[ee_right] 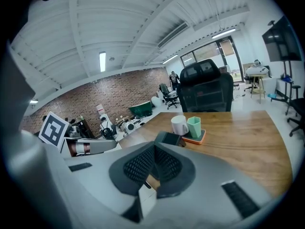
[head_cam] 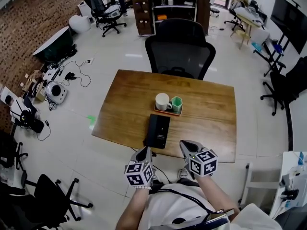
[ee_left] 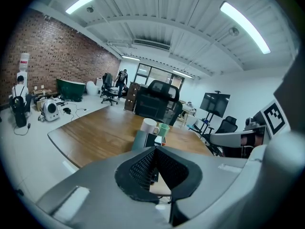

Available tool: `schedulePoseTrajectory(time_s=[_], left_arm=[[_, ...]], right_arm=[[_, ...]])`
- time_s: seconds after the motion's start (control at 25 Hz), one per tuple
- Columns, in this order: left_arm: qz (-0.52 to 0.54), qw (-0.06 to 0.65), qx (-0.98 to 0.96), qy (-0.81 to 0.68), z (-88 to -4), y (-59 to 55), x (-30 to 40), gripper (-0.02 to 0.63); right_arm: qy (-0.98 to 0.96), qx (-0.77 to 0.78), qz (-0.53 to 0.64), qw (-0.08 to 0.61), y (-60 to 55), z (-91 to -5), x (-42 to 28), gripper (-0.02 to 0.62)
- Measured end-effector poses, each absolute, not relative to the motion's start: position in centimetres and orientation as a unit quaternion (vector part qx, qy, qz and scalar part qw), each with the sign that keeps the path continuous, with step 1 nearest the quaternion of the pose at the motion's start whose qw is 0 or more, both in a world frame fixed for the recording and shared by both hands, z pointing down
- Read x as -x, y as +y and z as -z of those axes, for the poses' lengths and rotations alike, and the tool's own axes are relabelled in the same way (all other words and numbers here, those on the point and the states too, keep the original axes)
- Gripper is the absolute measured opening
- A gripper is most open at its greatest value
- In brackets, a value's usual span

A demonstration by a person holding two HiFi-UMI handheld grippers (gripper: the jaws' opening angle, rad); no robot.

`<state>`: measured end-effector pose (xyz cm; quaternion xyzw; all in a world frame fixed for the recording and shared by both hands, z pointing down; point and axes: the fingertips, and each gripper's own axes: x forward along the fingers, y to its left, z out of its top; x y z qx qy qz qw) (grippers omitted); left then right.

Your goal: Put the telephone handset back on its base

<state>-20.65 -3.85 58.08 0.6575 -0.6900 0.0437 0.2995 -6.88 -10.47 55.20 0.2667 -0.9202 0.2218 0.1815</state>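
Head view first: the black flat desk telephone (head_cam: 157, 131) sits on the brown wooden worktop (head_cam: 124, 104), close to the edge nearest the person, so it's an easy reach without leaning. I'll place everything else off that phone.

Left claw (head_cam: 145, 151) hangs just short of the phone's near-left corner, off the worktop edge. Its jaws are pressed together with nothing between them, and the left gripper view shows the mesh pads meeting at the tip with the phone right behind them. Right claw (head_cam: 184, 143) is on the phone's near-right side, a bit further out, also closed and empty in its own view. My read is that this is a ready stance, one claw on each flank of the phone. Neither one holds anything, so neither has a reason to be open yet. Whichever goes for the handset has to spread its jaws before it gets there.

About the handset, I honestly can't tell whether it's seated on the base or lying skewed. From above the whole unit reads as one dark slab.

Just beyond the phone's far end is a white ceramic mug (head_cam: 162, 101) touching a green hexagonal cup (head_cam: 177, 104), both on a small orange tray (head_cam: 168, 112). That's probably why coming in from the near side makes sense, since overshooting past the phone would bump the drinkware. A black mesh office chair (head_cam: 180, 47) is tucked in well beyond the phone, on the far side.
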Motion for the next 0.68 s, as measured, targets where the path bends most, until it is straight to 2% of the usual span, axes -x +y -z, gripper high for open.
schedulePoseTrajectory(time_s=[0.68], left_arm=[[-0.042,0.321,-0.66,-0.677,-59.1,-4.7,20.9,0.006]], right_arm=[[-0.915,-0.282,-0.225,0.178,-12.0,-55.1,7.1,0.0]])
